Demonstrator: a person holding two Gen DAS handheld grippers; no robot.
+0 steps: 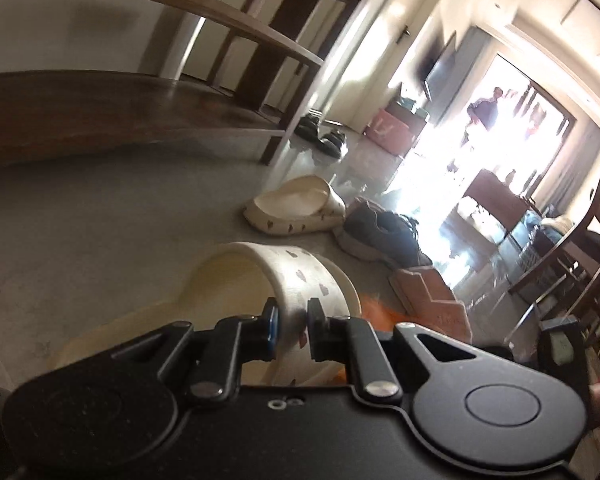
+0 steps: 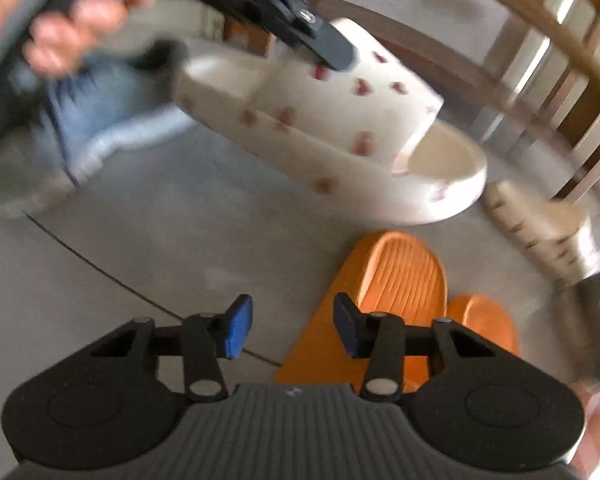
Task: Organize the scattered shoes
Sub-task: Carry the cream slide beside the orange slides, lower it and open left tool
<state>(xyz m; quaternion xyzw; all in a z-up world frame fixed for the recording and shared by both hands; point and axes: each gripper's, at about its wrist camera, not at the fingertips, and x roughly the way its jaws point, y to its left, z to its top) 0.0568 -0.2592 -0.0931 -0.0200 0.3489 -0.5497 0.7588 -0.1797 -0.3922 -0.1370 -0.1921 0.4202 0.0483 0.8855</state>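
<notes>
The left tool (image 1: pixel 293 320) is clamped on the strap of a cream heart-print slipper (image 2: pixel 340 128), holding it in the air above the floor (image 2: pixel 148 240), while the right tool (image 2: pixel 293 330) hangs spread open and empty over the orange slippers (image 2: pixel 396 292). That pinch catches just the strap's edge, so a quick swing could tip the slipper loose, dropping it short of the wooden shoe rack (image 1: pixel 148 116).

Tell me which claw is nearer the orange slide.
Right. The right claw hangs open just above the orange slide, its right finger over the slide's edge. The left claw is farther up, shut on the white heart-print slide's strap.
</notes>
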